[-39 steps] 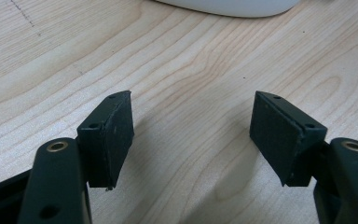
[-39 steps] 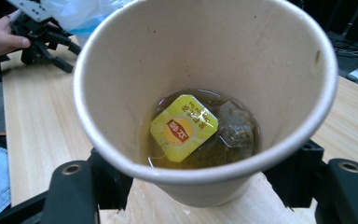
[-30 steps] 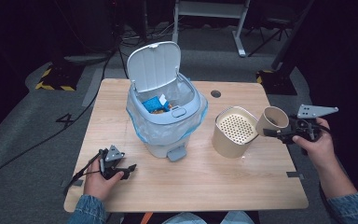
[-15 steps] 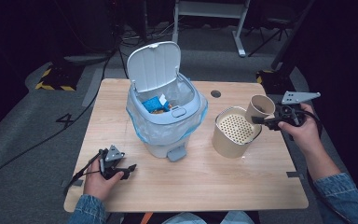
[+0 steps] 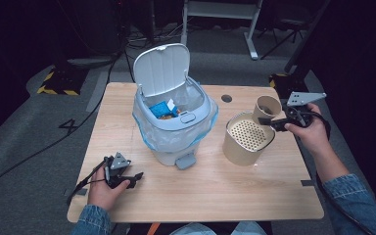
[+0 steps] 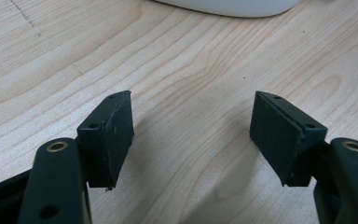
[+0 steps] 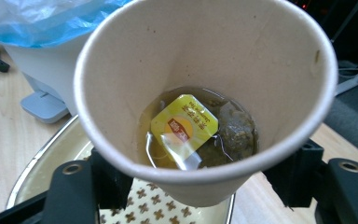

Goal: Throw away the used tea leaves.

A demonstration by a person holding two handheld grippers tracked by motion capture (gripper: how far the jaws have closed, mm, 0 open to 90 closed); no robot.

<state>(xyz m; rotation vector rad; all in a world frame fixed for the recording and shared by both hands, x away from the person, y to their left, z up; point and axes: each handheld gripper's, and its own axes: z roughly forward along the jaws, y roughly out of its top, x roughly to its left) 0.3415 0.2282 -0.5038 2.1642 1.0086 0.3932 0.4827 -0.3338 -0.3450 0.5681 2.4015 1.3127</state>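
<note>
Now the right gripper (image 5: 274, 123) clamps the paper cup (image 5: 266, 108) at centre right of the frame, tilted over the strainer canister (image 5: 247, 139). Thin-walled, holding liquid and a tea bag (image 7: 184, 126), it crushes easily, so grip its lower wall gently. The left gripper (image 5: 134, 177) rests wide open, lower left.

bin (image 5: 174, 122) blocks centre, front table (image 5: 225, 191) free (bare)

Inside the paper cup (image 7: 205, 100), a yellow tea-bag tag (image 7: 184, 123) carries a red logo patch with small print, too blurred to read. Left of the desk (image 5: 254, 196), the floor bears a marking like "4" (image 5: 70, 125).
</note>
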